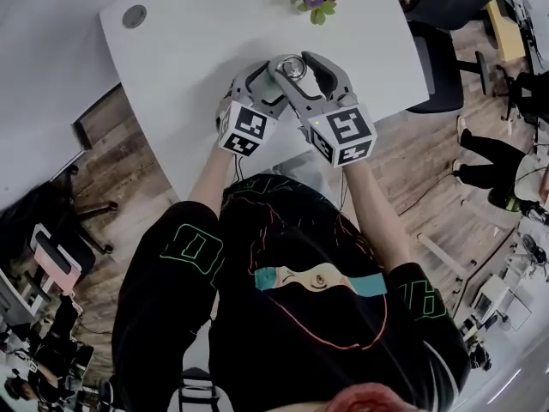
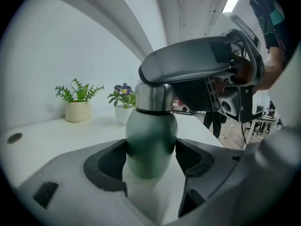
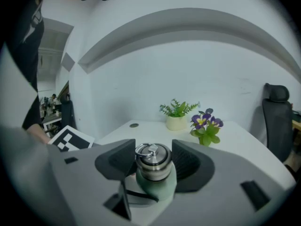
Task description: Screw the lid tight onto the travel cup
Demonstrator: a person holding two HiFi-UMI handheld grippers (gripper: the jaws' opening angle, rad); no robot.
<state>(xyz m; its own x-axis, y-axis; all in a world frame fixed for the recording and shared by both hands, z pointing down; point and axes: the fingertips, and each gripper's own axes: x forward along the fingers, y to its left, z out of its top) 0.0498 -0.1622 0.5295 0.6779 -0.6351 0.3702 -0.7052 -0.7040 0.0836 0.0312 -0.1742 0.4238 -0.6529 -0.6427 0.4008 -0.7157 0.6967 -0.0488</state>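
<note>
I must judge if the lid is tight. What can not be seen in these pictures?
- Head view: the cup body, hidden under the left gripper and right gripper; only the lid top shows.
- Left gripper view: cup base, behind that gripper's own body.
- Every view: the threads, covered by the lid, so tightness is unknown.

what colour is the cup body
Pale green rounded travel cup body; clearest in left gripper view.
</note>
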